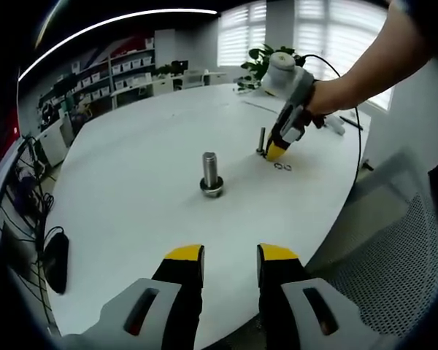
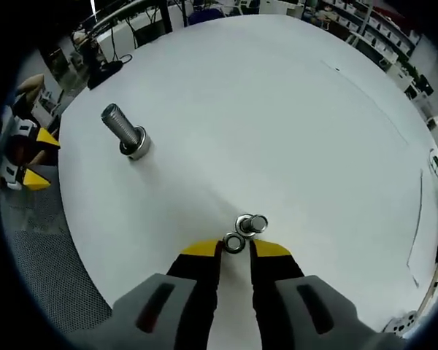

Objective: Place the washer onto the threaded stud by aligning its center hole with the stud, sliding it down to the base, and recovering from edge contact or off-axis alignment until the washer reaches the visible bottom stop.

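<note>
Washer point(image 2: 234, 243): flat on the white table point(image 2: 277, 109), between the yellow tips of the right gripper point(image 2: 235, 249).

Left gripper view
- Left gripper point(image 1: 231, 255): jaws parted to a moderate gap, holding nothing, hovering above the near table edge and well apart from the work.
- Large threaded stud point(image 1: 210, 168): upright at mid-table, with a ring point(image 1: 212, 191) at its base. Cannot tell whether washer or flange.
- Small stud point(image 1: 261, 140): upright, farther back, just beside the right gripper tips.
- Two small washers point(image 1: 282, 167): flat on the table near those tips.
- Person's hand point(image 1: 328, 95): holding the right gripper tip-down over that spot.

Right gripper view
- Right gripper: jaws narrow but not closed on anything; thin gaps visible either side of the washer, so bracketing rather than clamping.
- Small stud, seen almost end-on, just beyond the washer; a second ring point(image 2: 241, 221) touching or just beside it.
- Large stud off to the upper left, well apart.
- Left gripper at the far left edge.

Step in hand (judgement): pick-up of the washer; placement not yet begun.

Next move (judgement): close the jaws on the washer rim, leaving the centre hole clear. Lift, level the washer, centre the hole over the stud tip, then lower along the stud axis. On edge contact or tilt, back off slightly, re-centre and retry until seated at the bottom stop. Intended stud not determinable; small stud nearest.
</note>
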A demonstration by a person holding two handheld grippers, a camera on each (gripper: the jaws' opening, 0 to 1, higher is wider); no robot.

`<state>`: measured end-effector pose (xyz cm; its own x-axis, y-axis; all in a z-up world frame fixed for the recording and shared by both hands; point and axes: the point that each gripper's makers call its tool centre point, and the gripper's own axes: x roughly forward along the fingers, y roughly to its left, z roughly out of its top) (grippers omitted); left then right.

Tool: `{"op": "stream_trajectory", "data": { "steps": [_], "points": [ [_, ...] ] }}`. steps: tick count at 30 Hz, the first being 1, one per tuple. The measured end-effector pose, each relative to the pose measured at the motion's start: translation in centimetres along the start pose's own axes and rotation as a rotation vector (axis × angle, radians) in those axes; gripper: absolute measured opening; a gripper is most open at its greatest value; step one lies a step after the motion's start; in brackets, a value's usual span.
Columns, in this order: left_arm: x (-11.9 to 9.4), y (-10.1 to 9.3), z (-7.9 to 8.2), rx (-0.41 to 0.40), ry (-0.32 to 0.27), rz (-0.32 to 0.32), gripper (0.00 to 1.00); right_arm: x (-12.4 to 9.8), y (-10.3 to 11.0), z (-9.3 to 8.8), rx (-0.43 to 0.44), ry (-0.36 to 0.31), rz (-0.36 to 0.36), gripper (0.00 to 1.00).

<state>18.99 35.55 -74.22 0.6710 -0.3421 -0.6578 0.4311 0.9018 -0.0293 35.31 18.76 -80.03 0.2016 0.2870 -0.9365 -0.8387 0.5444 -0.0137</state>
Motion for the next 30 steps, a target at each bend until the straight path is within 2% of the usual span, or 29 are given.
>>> {"op": "stream_trajectory", "data": {
  "steps": [15, 17, 22, 26, 30],
  "points": [
    [0.0, 0.0, -0.1, 0.002, 0.008, 0.004, 0.27, -0.7, -0.1, -2.0, -0.147, 0.078, 0.027, 0.16],
    [0.1, -0.1, -0.2, 0.016, 0.011, 0.003, 0.27, -0.8, 0.0, -2.1, -0.187, 0.091, 0.034, 0.16],
    [0.0, 0.0, -0.2, 0.006, 0.012, 0.006, 0.27, -0.8, 0.0, -2.2, -0.223, 0.116, 0.057, 0.17],
    [0.0, 0.0, -0.2, 0.02, 0.017, 0.006, 0.27, -0.8, 0.1, -2.3, -0.359, 0.178, 0.074, 0.17],
    [0.1, 0.0, -0.3, 0.023, 0.019, 0.006, 0.27, -0.8, 0.1, -2.2, -0.343, 0.199, 0.087, 0.16]
  ]
}}
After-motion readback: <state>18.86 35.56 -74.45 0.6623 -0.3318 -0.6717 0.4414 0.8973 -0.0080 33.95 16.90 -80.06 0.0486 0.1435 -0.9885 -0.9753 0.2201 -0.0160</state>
